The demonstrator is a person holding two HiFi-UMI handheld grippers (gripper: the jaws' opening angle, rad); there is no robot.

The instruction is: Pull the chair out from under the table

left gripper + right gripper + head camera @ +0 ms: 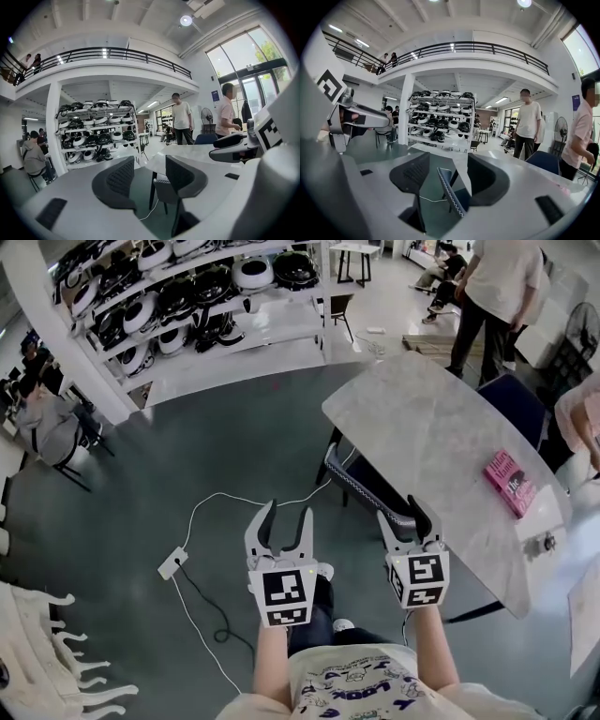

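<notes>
Head view: the chair (361, 486) sits right of centre, tucked under the near-left edge of the pale marble table (422, 418), with only its dark backrest showing. The left gripper (289, 519) hovers left of the backrest over the floor, fingers apart and empty. The right gripper (403, 517) is at the backrest's near end, fingers also apart.

Left gripper view: the chair (164, 187) shows low in the centre between the spread fingers (117, 180), but clearly farther off.

Right gripper view: the backrest's stitched rim (450, 192) runs through the gap between the open fingers (487, 180); neither pad presses on it.

This appears to be the reach, with no grasp yet. The next move likely calls for closing on the rim, then drawing the chair away from the table.
</notes>
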